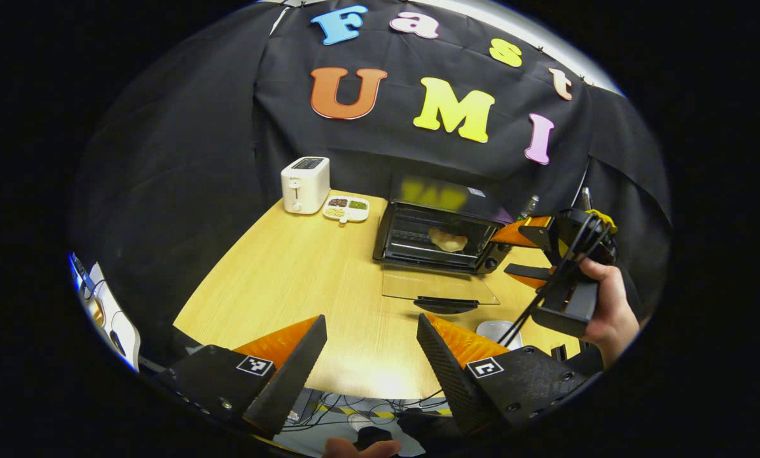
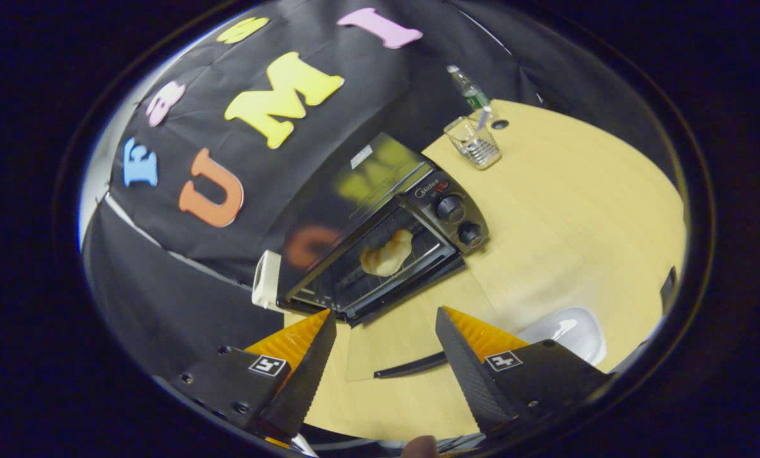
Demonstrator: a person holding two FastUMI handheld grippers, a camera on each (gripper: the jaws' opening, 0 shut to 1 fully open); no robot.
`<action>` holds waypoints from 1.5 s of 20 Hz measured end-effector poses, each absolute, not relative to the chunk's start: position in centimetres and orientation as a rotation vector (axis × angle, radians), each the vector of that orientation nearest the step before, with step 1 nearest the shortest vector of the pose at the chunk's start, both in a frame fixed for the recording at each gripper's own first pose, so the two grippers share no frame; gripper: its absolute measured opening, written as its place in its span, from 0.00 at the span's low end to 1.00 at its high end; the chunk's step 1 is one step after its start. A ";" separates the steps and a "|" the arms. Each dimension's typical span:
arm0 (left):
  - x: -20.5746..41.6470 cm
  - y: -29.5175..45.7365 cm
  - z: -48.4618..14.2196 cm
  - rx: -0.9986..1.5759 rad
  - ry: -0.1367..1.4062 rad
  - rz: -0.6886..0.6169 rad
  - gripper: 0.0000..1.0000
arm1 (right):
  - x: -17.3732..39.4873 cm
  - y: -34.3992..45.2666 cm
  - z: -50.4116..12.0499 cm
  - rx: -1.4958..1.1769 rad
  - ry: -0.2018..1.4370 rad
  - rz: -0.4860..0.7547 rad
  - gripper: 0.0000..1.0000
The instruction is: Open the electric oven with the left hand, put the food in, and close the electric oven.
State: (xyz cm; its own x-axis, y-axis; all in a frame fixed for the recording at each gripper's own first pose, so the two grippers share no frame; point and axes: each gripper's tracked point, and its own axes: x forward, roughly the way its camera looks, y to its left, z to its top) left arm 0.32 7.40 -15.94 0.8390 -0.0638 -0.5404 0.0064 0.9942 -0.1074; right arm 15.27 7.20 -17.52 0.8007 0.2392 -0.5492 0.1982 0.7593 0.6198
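The electric oven [image 1: 440, 235] is sitting right of centre in the left gripper view, its glass door [image 1: 440, 289] lying flat open toward the camera, and the food [image 1: 448, 239], a pale lump, is resting on the rack inside. In the right gripper view that food [image 2: 387, 253] is showing at the middle of the frame, inside the oven [image 2: 380, 248], with the door handle [image 2: 411, 367] lying as a dark bar in the gap ahead of the fingers. The left gripper [image 1: 370, 343] is hovering low in its own frame, fingers spread wide and gripping nothing, well short of the door. The right gripper [image 2: 386, 346] is likewise spread and empty; in the left gripper view it [image 1: 510, 254] is hanging at the right edge, held by a hand [image 1: 608, 305], just beside the oven's knobs. So I'm reading this as the loading step done and the closing step coming up. The next move is calling for a gripper to get under the front edge of that door and swing it up until it shuts. A toaster [image 1: 305, 184] and a small divided dish [image 1: 346, 208] are sitting in the upper left of the wooden table [image 1: 303, 273], away from the action.
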 end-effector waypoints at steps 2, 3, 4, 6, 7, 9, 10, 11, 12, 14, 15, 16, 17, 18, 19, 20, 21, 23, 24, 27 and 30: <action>0.3 6.4 -16.0 -0.101 0.552 -0.064 0.95 | 13.0 6.3 -15.6 0.521 0.600 0.030 0.92; 0.5 5.9 -16.0 -0.099 0.546 -0.071 0.95 | 11.7 5.9 -14.6 0.412 0.564 0.033 0.93; 0.6 5.8 -16.5 -0.084 0.552 -0.057 0.95 | 10.5 5.5 -13.9 0.311 0.531 0.032 0.94; 0.8 5.0 -17.0 -0.067 0.553 -0.064 0.95 | 8.0 5.0 -12.4 0.182 0.466 0.023 0.96; 0.9 4.5 -17.0 -0.064 0.545 -0.065 0.95 | 7.0 4.7 -11.9 0.148 0.446 0.013 1.00; 0.8 3.9 -17.2 -0.057 0.538 -0.066 0.95 | 4.8 4.2 -11.9 0.117 0.420 -0.005 0.97; 0.8 3.2 -17.0 -0.065 0.525 -0.076 0.95 | 4.0 3.7 -12.0 0.111 0.408 -0.017 0.97; 0.8 2.8 -16.7 -0.068 0.510 -0.079 0.95 | 3.2 3.2 -12.0 0.107 0.402 -0.027 1.00; 0.8 2.2 -16.6 -0.067 0.497 -0.086 0.94 | 2.3 2.7 -12.2 0.105 0.405 -0.037 1.00; 0.6 1.6 -16.8 -0.053 0.481 -0.092 0.95 | 0.3 1.6 -12.3 0.106 0.412 -0.063 1.00; 0.6 1.5 -17.2 -0.032 0.477 -0.089 0.95 | -0.4 1.0 -12.5 0.091 0.416 -0.069 1.00; 0.6 1.4 -17.5 0.002 0.465 -0.090 0.95 | -1.1 0.1 -12.6 0.054 0.418 -0.084 1.00; 0.6 1.1 -18.1 0.037 0.459 -0.095 0.95 | -1.7 -0.9 -12.5 0.016 0.412 -0.105 0.97; 0.5 0.6 -19.0 0.061 0.462 -0.110 0.94 | -2.2 -1.7 -12.4 -0.012 0.411 -0.120 1.00; 0.3 0.1 -19.7 0.073 0.465 -0.127 0.95 | -2.8 -2.1 -12.5 -0.016 0.412 -0.129 1.00; 0.4 -0.5 -20.5 0.075 0.470 -0.141 0.95 | -3.2 -2.4 -12.4 0.002 0.411 -0.137 1.00; 0.4 -1.0 -21.2 0.075 0.477 -0.152 0.95 | -3.5 -2.8 -12.5 0.027 0.411 -0.145 1.00; 0.8 -2.0 -23.0 0.060 0.497 -0.167 0.95 | -4.1 -3.6 -12.3 0.053 0.401 -0.166 1.00; 1.1 -2.2 -24.0 0.046 0.513 -0.171 0.94 | -4.2 -4.1 -12.2 0.052 0.398 -0.175 1.00; 2.5 -3.3 -26.9 0.008 0.572 -0.174 0.95 | -4.5 -5.7 -12.8 0.050 0.428 -0.201 1.00; 4.6 -3.6 -29.3 0.010 0.593 -0.154 0.95 | -4.6 -7.5 -12.9 0.042 0.435 -0.242 1.00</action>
State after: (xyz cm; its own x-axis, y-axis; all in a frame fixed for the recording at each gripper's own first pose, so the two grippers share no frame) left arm 4.63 -3.63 -29.35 0.8183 -0.1419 -0.5570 0.1477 0.9884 -0.0348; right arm -4.56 -7.52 -12.90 0.8787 -0.2231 -0.4222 0.2410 0.9705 -0.0112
